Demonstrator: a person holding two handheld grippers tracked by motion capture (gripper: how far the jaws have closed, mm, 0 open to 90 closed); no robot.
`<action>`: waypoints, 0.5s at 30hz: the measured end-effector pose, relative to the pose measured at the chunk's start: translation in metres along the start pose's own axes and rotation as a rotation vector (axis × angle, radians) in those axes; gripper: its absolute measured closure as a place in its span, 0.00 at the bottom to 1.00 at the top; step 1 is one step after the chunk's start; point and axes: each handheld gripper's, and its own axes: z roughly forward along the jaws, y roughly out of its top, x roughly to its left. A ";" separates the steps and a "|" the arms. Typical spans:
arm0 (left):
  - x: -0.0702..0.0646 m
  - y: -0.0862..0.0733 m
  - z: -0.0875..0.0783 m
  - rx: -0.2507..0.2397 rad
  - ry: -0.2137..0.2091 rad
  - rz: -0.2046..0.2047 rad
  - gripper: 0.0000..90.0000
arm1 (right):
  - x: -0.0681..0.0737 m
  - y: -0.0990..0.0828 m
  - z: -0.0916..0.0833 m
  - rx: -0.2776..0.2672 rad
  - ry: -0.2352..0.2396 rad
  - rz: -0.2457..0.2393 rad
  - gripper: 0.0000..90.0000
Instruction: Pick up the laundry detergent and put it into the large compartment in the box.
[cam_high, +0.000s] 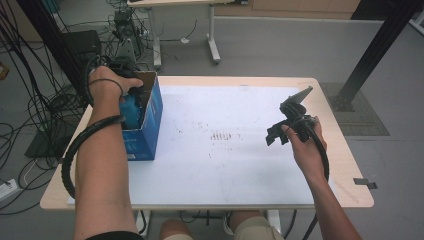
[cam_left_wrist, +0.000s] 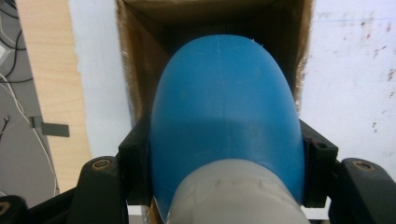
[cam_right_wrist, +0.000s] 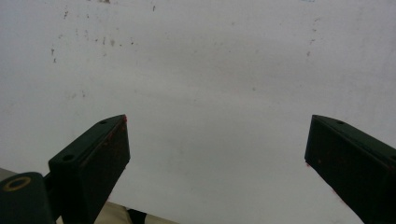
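At the left edge of the table (cam_high: 260, 197), a light wooden top covered by a white sheet (cam_high: 225, 165), stands an open blue cardboard box (cam_high: 147, 127). The person's left hand (cam_high: 105, 82) reaches over it from above, a thick black cable (cam_high: 75, 150) looping down along the forearm. The left gripper (cam_left_wrist: 224, 154) points down into the box's mouth. In the left gripper view its two black jaws press against the opposite sides of a rounded blue plastic object (cam_left_wrist: 224, 102) with a pale grey collar (cam_left_wrist: 233, 191) at the near end; the jaws are closed firmly on it. The blue object hangs within the brown inner walls of the box, its rounded end aimed toward the bottom; whether it touches the floor of the box cannot be told. In the high view a patch of the same blue object (cam_high: 131, 111) shows just under the hand, inside the box opening.

Toward the middle, the white sheet carries faint dark specks and a small cluster of marks (cam_high: 222, 136).

On the right side of the table, the right hand (cam_high: 305, 145) holds the right gripper (cam_right_wrist: 217, 154) above the sheet, well apart from the box. In the right gripper view its jaws stand wide apart with nothing between them, only the speckled white sheet beyond.
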 end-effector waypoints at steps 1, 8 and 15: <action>0.000 0.000 0.000 0.000 0.000 0.000 0.42 | 0.000 0.000 0.000 0.000 0.000 0.000 0.07; 0.001 0.002 0.022 0.014 -0.006 0.010 0.42 | -0.003 0.002 0.001 0.005 0.000 0.010 0.07; 0.000 0.004 0.037 0.021 0.004 0.027 0.42 | -0.004 0.002 0.004 0.006 -0.001 0.006 0.07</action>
